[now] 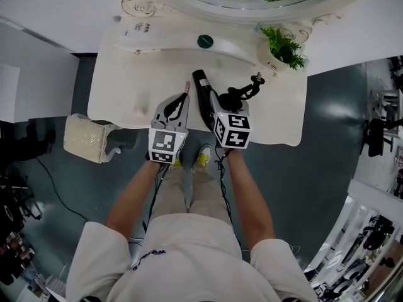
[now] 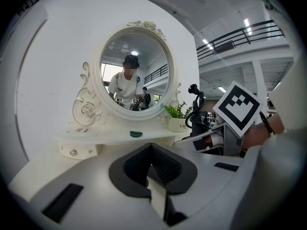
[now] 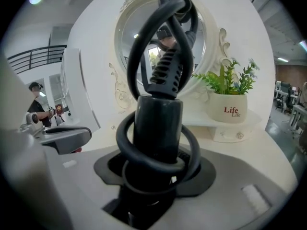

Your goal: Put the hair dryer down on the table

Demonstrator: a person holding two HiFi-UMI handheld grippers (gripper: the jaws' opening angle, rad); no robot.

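Right tongs [image 3: 156, 169] clamped on the handle of the black hair dryer [image 3: 158, 123], whose cord [image 3: 144, 47] is looped round the handle and rises in front of the mirror [image 3: 192, 37]. Left tongs [image 2: 152, 164] pressed together with nothing between them, held just beside the dryer. In the head view the hair dryer [image 1: 203, 98] lies over the front part of the white dressing table [image 1: 126, 87], near its edge; contact with the surface cannot be confirmed. Probable hazards:
- The cord loops lie close against the right tongs and may catch on them at release, dragging the dryer.
- A dryer set this near the edge may tip or roll off.
- A release above the surface would drop it.
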